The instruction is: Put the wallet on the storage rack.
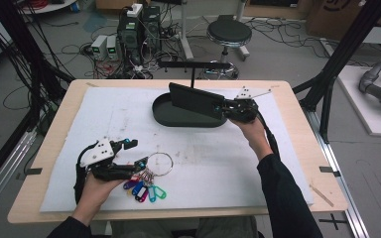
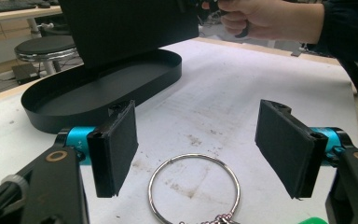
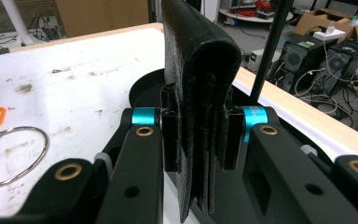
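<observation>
a white mat (image 1: 129,119) covers the table, with an oval black tray (image 1: 164,114) near its far edge as the marker. over the tray's right end, the right gripper (image 1: 222,108) is clamped on a black leather wallet (image 1: 194,100). well to the near left of the tray, the left gripper (image 1: 138,152) rests with jaws apart, either side of a key ring (image 1: 159,162) with coloured tags (image 1: 145,191).

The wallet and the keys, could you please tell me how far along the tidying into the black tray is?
Done: the wallet is off the table, clamped in the right gripper. In hand: it hangs over the oval black tray, not yet set down. Left: the key ring with its coloured tags lies on the white mat, between the open jaws of the left gripper, likely the next pick.
</observation>
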Available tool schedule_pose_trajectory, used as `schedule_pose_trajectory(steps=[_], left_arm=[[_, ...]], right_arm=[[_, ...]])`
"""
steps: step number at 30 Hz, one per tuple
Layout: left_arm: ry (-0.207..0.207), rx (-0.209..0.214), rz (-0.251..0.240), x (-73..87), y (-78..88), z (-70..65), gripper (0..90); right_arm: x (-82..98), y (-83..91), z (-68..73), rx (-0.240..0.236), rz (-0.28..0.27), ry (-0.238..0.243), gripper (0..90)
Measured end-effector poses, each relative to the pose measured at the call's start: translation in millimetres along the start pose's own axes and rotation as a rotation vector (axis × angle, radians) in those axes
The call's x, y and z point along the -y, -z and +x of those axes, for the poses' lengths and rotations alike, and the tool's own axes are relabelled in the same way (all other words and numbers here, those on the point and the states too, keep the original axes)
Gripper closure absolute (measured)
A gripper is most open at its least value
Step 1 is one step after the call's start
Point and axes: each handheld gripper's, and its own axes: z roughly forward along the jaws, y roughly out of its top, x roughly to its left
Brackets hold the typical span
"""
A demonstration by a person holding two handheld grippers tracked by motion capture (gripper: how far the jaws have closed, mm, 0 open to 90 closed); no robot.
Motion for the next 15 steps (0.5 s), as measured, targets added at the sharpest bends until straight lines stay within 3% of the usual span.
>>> schedule_pose_trajectory(steps=[15], left_arm=[[0.006, -0.004, -0.011, 0.4, 1.4, -0.2, 29.6]], right_arm=[[5.1, -18.0, -8.0, 0.017, 0.019, -0.026, 76.4]])
